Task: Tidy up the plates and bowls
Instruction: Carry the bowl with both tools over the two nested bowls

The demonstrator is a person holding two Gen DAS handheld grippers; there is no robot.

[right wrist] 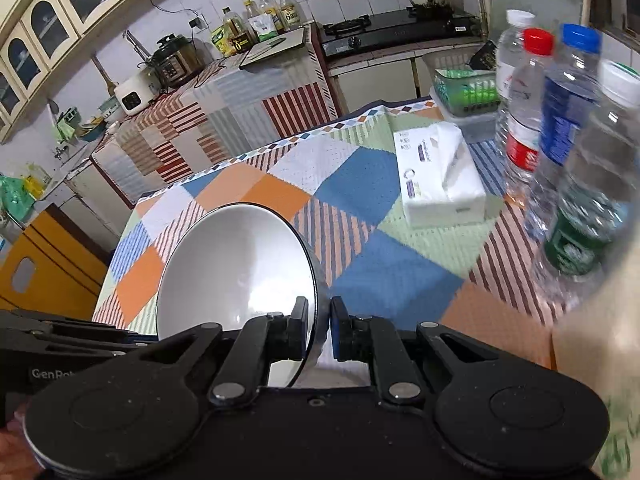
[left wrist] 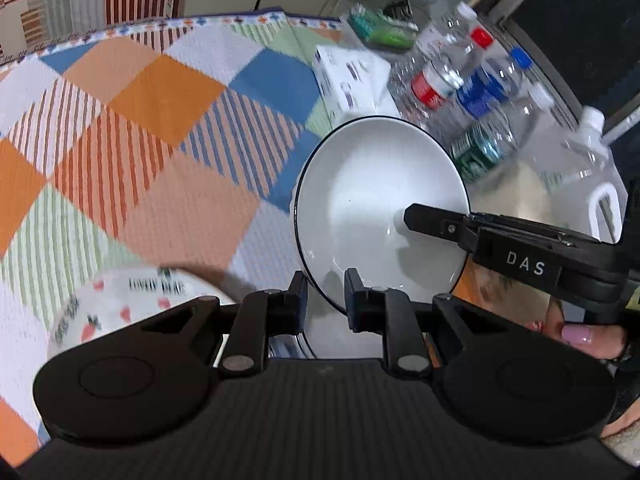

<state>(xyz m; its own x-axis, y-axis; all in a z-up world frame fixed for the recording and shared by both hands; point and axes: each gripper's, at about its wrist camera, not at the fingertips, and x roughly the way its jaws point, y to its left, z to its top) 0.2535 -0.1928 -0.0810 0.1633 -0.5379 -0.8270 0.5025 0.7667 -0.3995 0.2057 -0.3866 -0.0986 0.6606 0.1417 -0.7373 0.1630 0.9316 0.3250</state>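
We see a kitchen table draped in a patchwork tablecloth [left wrist: 160, 128] of orange, blue, white and striped squares.

In the left wrist view, a white bowl [left wrist: 380, 208] with a thin dark rim is tipped up on its edge above the cloth, its hollow facing us. Our left gripper [left wrist: 326, 294] sits at the bowl's 6 o'clock, the rim passing between its two fingers; the jaws are close together, but we cannot tell whether they press the rim or merely straddle it. Our right gripper [left wrist: 412, 216] reaches in from 3 o'clock, one finger lying against the bowl's inside wall. A second, patterned bowl [left wrist: 132, 300] with small red shapes and lettering rests on the cloth at 8 o'clock, partly hidden behind our left gripper. A fingertip with pale pink polish shows at 4 o'clock.

In the right wrist view, our right gripper [right wrist: 319, 330] is clenched on the white bowl [right wrist: 236, 272], one finger inside and one outside its rim, at the bowl's 5 o'clock. The bowl stands tilted above the tablecloth [right wrist: 360, 216]. A tissue pack [right wrist: 438, 176] lies at 1 o'clock on the cloth. Several plastic water bottles [right wrist: 560, 128] crowd the 3 o'clock edge, blurred. A green basket [right wrist: 466, 88] sits beyond the tissues. A stove [right wrist: 396, 26] stands at 12 o'clock.
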